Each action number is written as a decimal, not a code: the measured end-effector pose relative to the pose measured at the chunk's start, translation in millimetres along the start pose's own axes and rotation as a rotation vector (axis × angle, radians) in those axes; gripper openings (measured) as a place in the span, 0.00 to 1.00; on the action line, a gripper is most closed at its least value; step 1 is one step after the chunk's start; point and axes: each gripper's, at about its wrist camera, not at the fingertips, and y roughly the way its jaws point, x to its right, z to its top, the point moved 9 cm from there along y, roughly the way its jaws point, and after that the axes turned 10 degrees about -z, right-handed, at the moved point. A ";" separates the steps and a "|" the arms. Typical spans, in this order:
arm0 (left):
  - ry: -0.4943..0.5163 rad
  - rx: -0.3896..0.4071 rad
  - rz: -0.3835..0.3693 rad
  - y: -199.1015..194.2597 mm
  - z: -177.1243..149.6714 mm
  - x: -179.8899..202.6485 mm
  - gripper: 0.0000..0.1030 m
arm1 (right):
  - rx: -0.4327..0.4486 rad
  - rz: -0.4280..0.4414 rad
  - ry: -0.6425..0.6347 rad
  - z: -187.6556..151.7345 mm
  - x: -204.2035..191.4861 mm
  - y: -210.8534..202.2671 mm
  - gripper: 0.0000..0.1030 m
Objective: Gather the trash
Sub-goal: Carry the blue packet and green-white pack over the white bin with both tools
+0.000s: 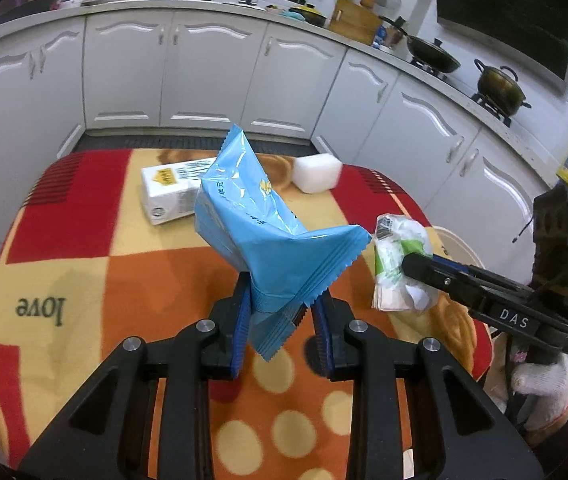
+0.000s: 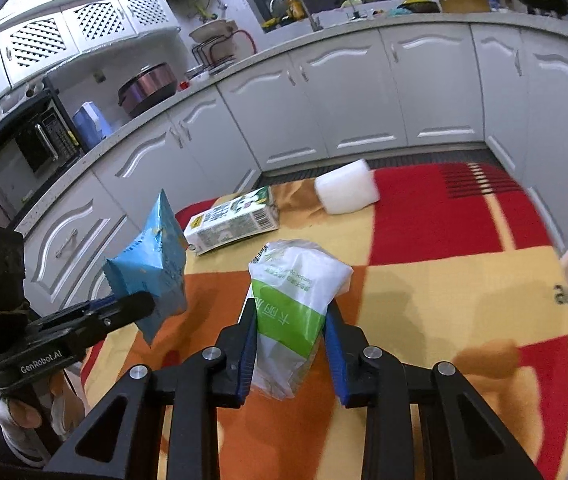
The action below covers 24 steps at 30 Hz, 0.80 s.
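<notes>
My left gripper (image 1: 282,312) is closed on the lower corner of the blue snack bag (image 1: 252,228), which hangs above the checked tablecloth (image 1: 84,264). My right gripper (image 2: 290,332) is closed on the white and green tissue pack (image 2: 296,292), also off the cloth. A milk carton (image 2: 236,220) and a white foam block (image 2: 346,192) lie on the far side of the table.
</notes>
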 end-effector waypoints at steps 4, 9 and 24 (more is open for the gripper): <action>0.016 -0.010 -0.003 7.7 -2.3 16.3 0.25 | 0.009 -0.015 0.008 -1.9 10.4 -9.0 0.29; 0.051 -0.032 -0.003 20.8 -3.8 35.9 0.25 | 0.025 -0.033 0.011 -5.9 19.8 -21.8 0.29; 0.148 -0.069 -0.064 51.0 -5.5 97.6 0.25 | 0.083 -0.114 0.090 -8.0 76.4 -65.3 0.29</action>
